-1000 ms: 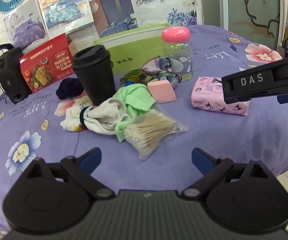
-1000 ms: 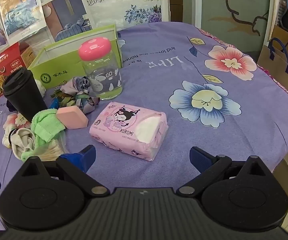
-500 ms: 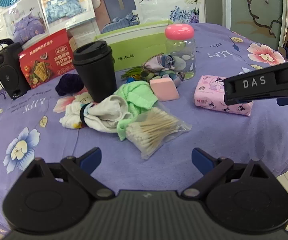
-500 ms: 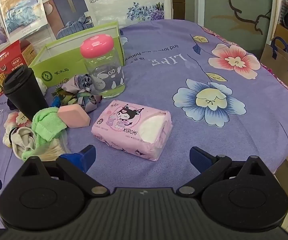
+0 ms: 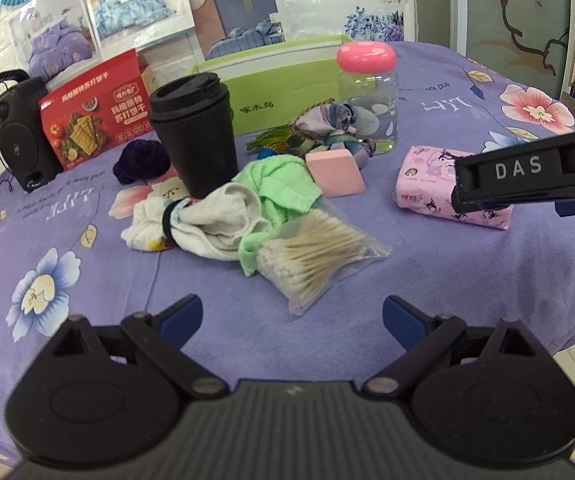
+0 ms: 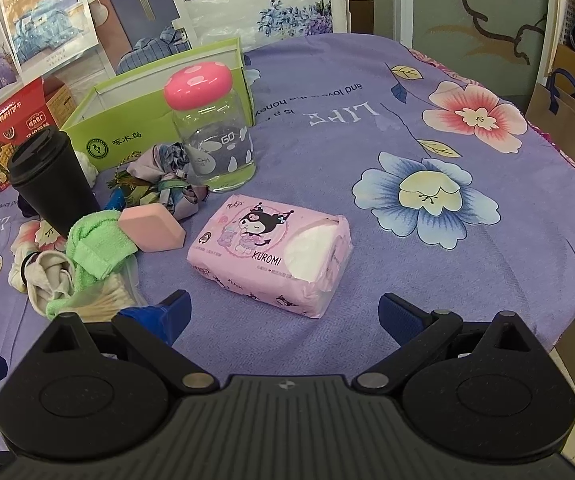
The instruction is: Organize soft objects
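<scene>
Soft things lie in a heap on the purple flowered cloth: a white sock bundle (image 5: 203, 220), a green towel (image 5: 279, 188), a pink sponge (image 5: 335, 174), a patterned scarf (image 5: 327, 128), a dark purple scrunchie (image 5: 141, 160) and a bag of cotton swabs (image 5: 315, 256). A pink Kuromi tissue pack (image 6: 271, 252) lies to the right. My left gripper (image 5: 291, 318) is open and empty, just in front of the swab bag. My right gripper (image 6: 283, 314) is open and empty, just in front of the tissue pack; its side shows in the left wrist view (image 5: 527, 172).
A black lidded cup (image 5: 193, 132), a glass jar with pink lid (image 6: 211, 140) and an open green box (image 6: 143, 120) stand behind the heap. A red cracker box (image 5: 95, 112) and black speaker (image 5: 19, 132) stand far left. The table edge drops off at right.
Both grippers have drifted slightly, so the objects sit a little lower and closer in both views. Nothing was grasped or moved.
</scene>
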The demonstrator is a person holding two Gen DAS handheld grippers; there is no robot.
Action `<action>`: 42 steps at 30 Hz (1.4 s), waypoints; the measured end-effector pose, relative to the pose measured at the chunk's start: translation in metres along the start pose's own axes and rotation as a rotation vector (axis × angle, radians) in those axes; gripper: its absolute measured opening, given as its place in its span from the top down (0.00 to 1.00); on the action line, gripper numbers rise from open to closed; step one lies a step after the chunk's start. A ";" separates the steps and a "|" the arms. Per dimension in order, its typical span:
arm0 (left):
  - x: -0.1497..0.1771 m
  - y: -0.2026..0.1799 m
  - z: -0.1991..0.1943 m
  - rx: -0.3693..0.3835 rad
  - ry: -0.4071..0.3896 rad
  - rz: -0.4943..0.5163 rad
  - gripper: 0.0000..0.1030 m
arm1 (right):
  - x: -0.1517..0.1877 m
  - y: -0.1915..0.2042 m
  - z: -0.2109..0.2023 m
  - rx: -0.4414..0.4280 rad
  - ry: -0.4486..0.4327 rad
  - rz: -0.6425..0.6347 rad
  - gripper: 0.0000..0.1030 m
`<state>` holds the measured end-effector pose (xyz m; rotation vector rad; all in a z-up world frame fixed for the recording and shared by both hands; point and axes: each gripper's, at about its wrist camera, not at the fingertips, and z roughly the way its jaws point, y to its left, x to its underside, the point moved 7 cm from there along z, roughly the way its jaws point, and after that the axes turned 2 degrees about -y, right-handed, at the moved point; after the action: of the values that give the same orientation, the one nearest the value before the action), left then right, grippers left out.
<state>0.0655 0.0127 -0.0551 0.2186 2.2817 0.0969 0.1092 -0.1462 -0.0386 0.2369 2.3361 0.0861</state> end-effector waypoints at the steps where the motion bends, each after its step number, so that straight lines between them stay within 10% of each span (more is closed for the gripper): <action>1: 0.000 0.000 0.001 0.001 0.002 0.000 0.07 | 0.000 0.000 0.001 -0.002 0.002 0.001 0.15; 18: 0.004 0.005 0.009 -0.005 0.032 -0.006 0.07 | 0.002 0.001 0.008 -0.017 0.020 0.006 0.15; 30: -0.006 0.068 0.009 -0.113 0.060 -0.105 0.07 | -0.006 0.007 0.007 -0.234 -0.081 -0.003 0.15; 42: 0.008 0.062 0.028 -0.051 0.128 -0.046 0.07 | -0.030 -0.009 0.066 -0.017 -0.086 -0.310 0.15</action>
<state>0.0894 0.0750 -0.0709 0.1361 2.4074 0.1488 0.1760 -0.1621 -0.0653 -0.1292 2.2575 -0.0565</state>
